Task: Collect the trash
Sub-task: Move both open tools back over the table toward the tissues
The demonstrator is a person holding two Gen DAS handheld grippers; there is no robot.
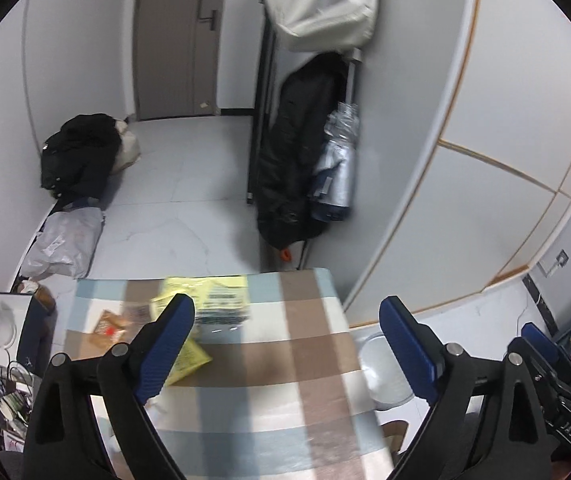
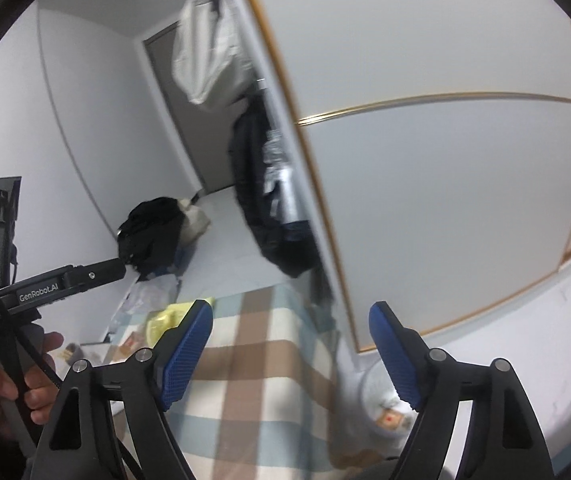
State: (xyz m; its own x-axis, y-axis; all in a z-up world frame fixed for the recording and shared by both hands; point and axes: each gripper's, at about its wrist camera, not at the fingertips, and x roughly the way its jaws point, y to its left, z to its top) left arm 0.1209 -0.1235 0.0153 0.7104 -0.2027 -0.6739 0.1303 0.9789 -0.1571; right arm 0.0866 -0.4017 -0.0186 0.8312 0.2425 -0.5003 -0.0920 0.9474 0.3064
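A table under a checked cloth (image 1: pixel 285 380) holds trash at its far left: a yellow wrapper (image 1: pixel 213 296), a second yellow piece (image 1: pixel 189 360) and a brown packet (image 1: pixel 109 326). My left gripper (image 1: pixel 285 304) hangs open above the cloth with nothing between its blue pads. A white bin (image 1: pixel 381 368) stands on the floor at the table's right side. In the right wrist view the bin (image 2: pixel 369 392) has a brown packet (image 2: pixel 391 418) lying inside. My right gripper (image 2: pixel 291 308) is open and empty above the table's right edge. The yellow wrapper (image 2: pixel 165 318) shows past its left finger.
Black coats (image 1: pixel 289 160) hang on a rack by a white wardrobe (image 1: pixel 465 160). A black bag (image 1: pixel 77 152) and a grey plastic bag (image 1: pixel 65 244) lie on the floor along the left wall. A hand (image 2: pixel 5 380) grips the left tool. Cables and clutter (image 1: pixel 5 380) sit left of the table.
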